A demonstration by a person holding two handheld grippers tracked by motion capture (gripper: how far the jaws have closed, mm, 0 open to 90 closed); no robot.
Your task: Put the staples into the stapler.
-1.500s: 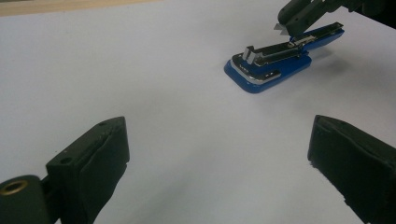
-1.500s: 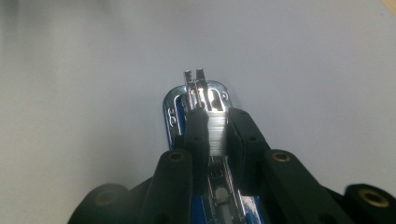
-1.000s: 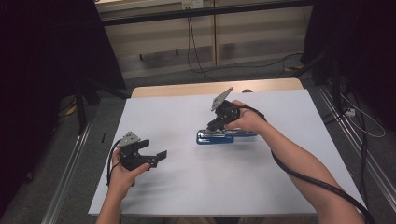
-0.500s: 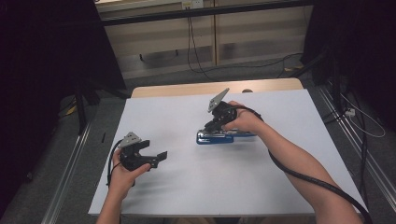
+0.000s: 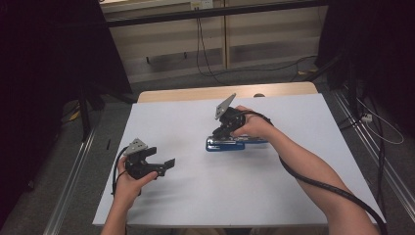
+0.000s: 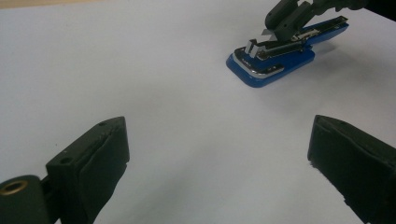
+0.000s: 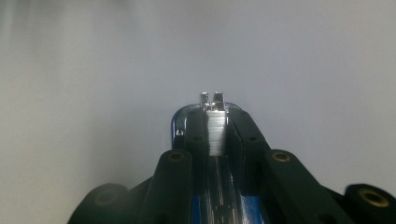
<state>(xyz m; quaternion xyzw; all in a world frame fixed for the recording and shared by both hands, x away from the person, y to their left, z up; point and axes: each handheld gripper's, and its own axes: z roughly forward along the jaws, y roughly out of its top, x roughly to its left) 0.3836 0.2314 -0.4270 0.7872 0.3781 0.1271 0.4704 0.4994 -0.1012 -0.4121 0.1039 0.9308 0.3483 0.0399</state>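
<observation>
Left claw (image 5: 164, 165) sits wide open, nothing between the jaws, hovering low over the white worktop (image 5: 293, 196) on your left side, well apart from the stapler. Blue stapler (image 5: 225, 144) lies flat mid-worktop. Right claw (image 5: 221, 133) is clamped on its metal top arm (image 7: 215, 133), one jaw each side, stapler base on the sheet. So: grip looks made, stapler not lifted or moved off yet, and whatever you do with it is ahead. Nothing else on the worktop, path clear both ways. Your right cable (image 5: 323, 183) trails along your forearm; watch it doesn't drag.
</observation>
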